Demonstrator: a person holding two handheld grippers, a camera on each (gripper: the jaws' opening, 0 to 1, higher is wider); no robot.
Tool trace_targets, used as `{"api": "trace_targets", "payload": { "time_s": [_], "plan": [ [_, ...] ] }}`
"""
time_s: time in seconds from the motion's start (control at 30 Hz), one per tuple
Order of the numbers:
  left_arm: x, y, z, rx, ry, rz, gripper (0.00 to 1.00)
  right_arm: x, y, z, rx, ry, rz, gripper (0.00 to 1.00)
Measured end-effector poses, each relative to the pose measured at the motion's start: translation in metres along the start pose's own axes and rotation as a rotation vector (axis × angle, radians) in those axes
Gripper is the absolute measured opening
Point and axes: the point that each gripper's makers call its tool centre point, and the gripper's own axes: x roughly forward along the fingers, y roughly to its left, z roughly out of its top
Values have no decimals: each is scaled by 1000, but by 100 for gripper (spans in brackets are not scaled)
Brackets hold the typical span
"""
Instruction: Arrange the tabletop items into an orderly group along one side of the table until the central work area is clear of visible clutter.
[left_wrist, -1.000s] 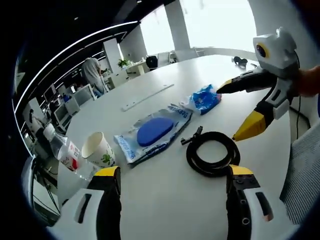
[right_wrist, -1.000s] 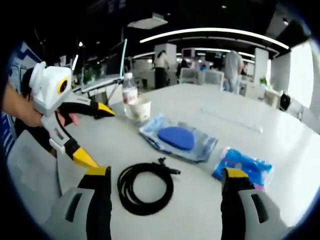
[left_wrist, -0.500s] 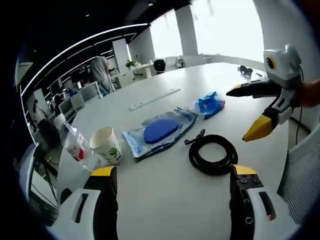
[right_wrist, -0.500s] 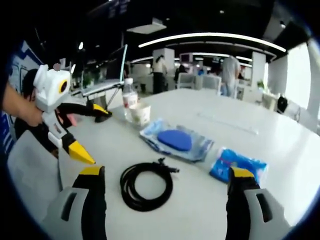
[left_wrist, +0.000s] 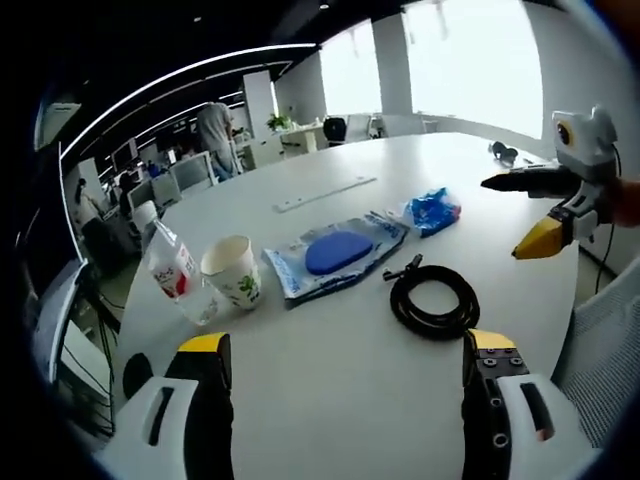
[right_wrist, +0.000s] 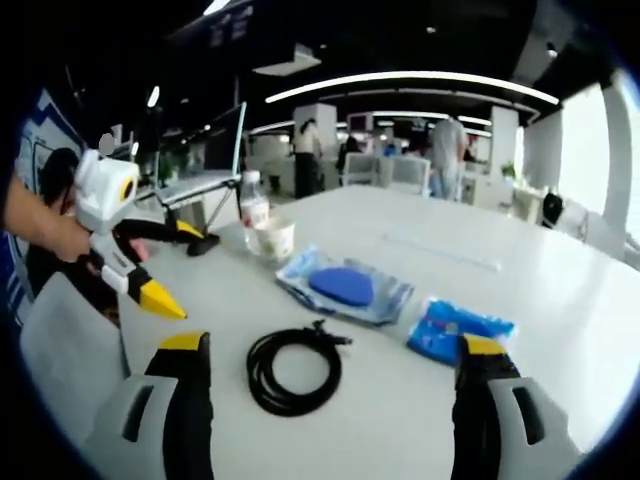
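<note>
Both grippers hover open above a white table with scattered items.

In the left gripper view, the left gripper sits at the bottom of the frame, jaws wide apart and empty. Just beyond, right of centre, lies the coiled black cable. Past it, mid-frame, is the clear pouch with a blue pad; a paper cup and water bottle stand to its left, and a blue packet lies to its right. The right gripper, also spread open, hangs at the right edge. The white table runs to the upper centre.
</note>
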Motion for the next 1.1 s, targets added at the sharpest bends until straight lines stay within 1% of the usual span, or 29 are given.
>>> {"api": "trace_targets", "payload": {
  "time_s": [0.13,0.3,0.4,0.5,0.6,0.8,0.97,1.1],
  "plan": [
    [-5,1,5,-14,-17,5,95,-5,-1,3,-5,-11,-7,100],
    [-16,2,10,-15,-44,22,94,-15,3,5,-23,-22,-24,100],
    [-21,2,7,-35,-54,26,94,-18,4,4,-19,-25,-27,100],
    [-23,2,0,-26,-45,36,94,-19,4,3,-15,-21,-31,100],
    [-27,3,-4,-37,-44,39,93,-25,3,9,-6,-37,-36,100],
    [-34,2,-6,-51,-48,45,93,-29,-1,12,-2,-43,-43,100],
    [-39,4,-6,-64,-54,55,92,-32,-1,7,10,-33,-46,100],
    [-44,7,-6,-90,-67,65,92,-35,0,4,27,-36,-49,100]
  ]
}}
